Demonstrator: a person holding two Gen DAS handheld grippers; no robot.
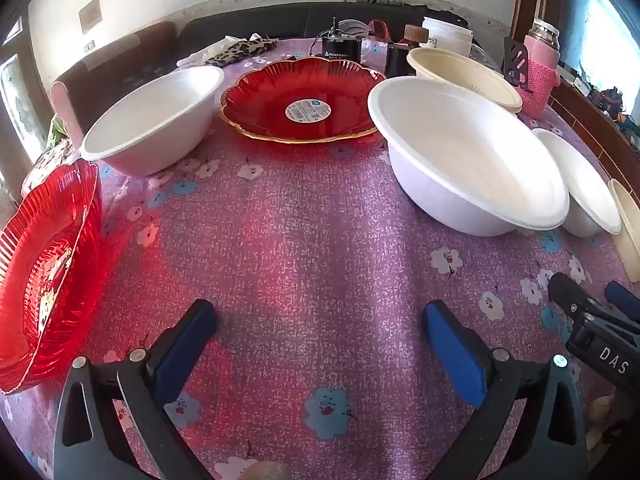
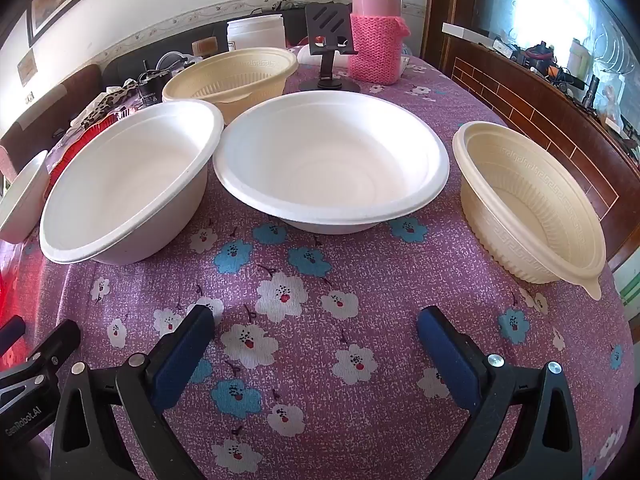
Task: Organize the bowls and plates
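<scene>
On the purple flowered cloth, my left gripper [image 1: 318, 316] stands open over bare cloth, nothing between its blue pads. Ahead of it lie a red gold-rimmed plate [image 1: 300, 98], a white bowl [image 1: 154, 116] to its left and a bigger white bowl [image 1: 468, 152] to its right. A second red plate [image 1: 44, 272] sits at the near left edge. My right gripper [image 2: 316, 322] is open too, empty, in front of two white bowls [image 2: 124, 184] [image 2: 332, 160]. A cream bowl [image 2: 532, 200] sits right, another cream bowl [image 2: 236, 76] behind.
A pink knit-covered flask [image 2: 376, 40], a black phone stand [image 2: 328, 40], a white jar [image 2: 256, 32] and small clutter [image 1: 340, 46] crowd the table's far end. A brick-patterned ledge [image 2: 540, 120] runs along the right. The right gripper's tip [image 1: 580, 312] shows in the left wrist view.
</scene>
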